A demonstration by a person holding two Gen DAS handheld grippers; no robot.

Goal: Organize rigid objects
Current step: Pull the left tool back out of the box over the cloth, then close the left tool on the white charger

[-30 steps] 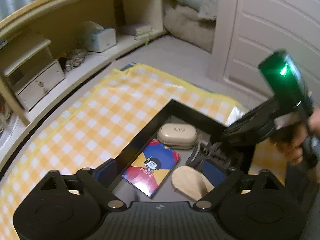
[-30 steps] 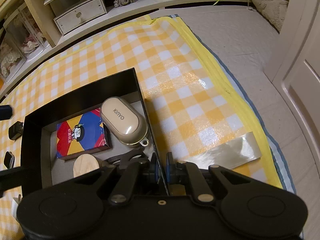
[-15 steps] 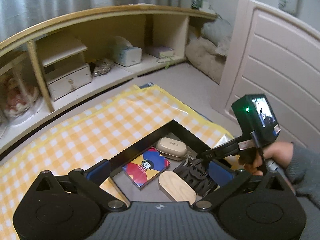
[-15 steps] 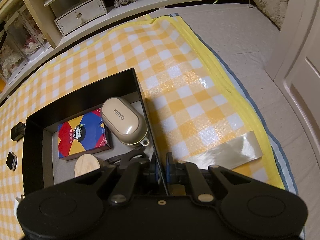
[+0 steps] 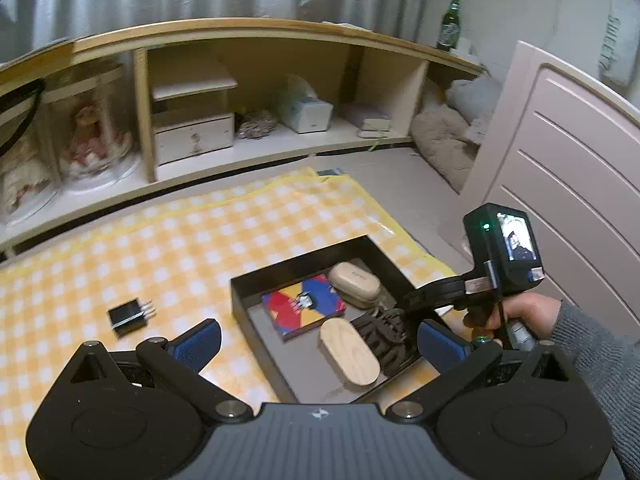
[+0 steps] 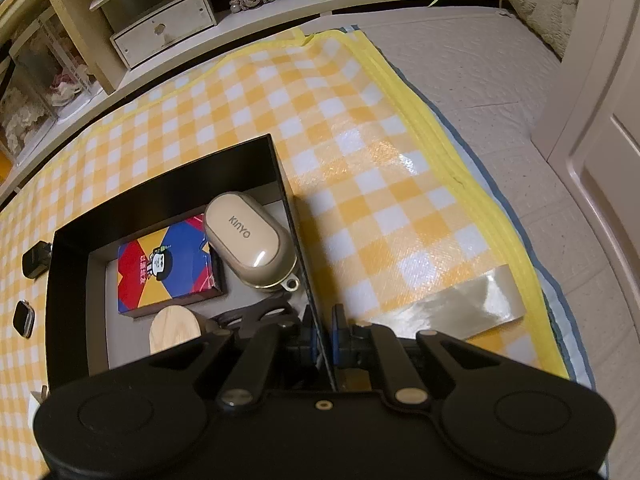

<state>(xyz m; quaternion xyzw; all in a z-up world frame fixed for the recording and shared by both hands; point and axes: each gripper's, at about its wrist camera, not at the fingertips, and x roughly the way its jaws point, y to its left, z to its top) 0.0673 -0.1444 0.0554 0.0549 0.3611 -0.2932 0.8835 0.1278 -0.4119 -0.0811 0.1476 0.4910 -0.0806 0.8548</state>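
Observation:
A black box (image 5: 296, 270) (image 6: 168, 172) sits on the yellow checked mat. It holds a beige KINYO case (image 5: 354, 279) (image 6: 248, 240), a colourful card box (image 5: 304, 305) (image 6: 166, 264), a wooden oval piece (image 5: 349, 351) (image 6: 174, 328) and a dark hair claw (image 5: 382, 336). My right gripper (image 6: 322, 326) is shut on the box's right wall; it also shows in the left wrist view (image 5: 432, 294). My left gripper (image 5: 318, 346) is open and empty, raised above the box's near side. A black plug adapter (image 5: 128, 314) (image 6: 36, 258) lies on the mat left of the box.
A smartwatch (image 6: 24, 318) lies on the mat left of the box. A strip of shiny tape (image 6: 452, 306) holds the mat's edge. Low wooden shelves (image 5: 240, 120) with a drawer box and a doll run along the back. A white door (image 5: 560, 168) stands at the right.
My left gripper has risen and pulled back from the box, so the mat, the plug adapter and the shelves now show. The right gripper has stayed shut on the box wall.

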